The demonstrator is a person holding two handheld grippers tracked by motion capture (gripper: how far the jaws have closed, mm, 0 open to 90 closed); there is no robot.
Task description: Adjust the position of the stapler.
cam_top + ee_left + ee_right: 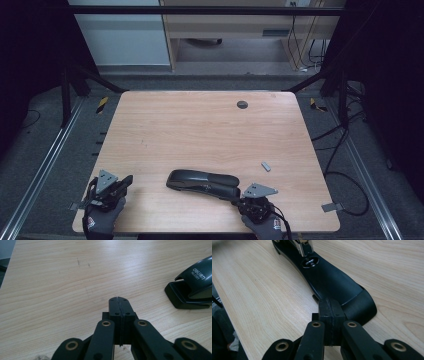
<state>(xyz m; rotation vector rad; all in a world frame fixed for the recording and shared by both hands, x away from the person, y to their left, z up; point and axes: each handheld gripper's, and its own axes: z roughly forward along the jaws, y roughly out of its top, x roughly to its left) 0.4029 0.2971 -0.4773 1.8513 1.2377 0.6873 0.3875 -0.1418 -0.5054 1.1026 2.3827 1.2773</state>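
One stapler, long axis L–R on worktop; my R fingers closed, empty, at its R end; L fingers closed, farther off.

Black stapler and black grippers on a pale wood-grain table.

The stapler is glossy black with faint grey lettering on its top and a silver metal part inside. The left gripper and the right gripper have matt black jaws with brass-coloured rivets, and each carries a light grey plate. The gloves are dark grey with a red-and-white mark. The table is light beige with fine brown grain, a dark round plug and a small grey piece. The floor is dark grey, with yellow-and-black striped tape.
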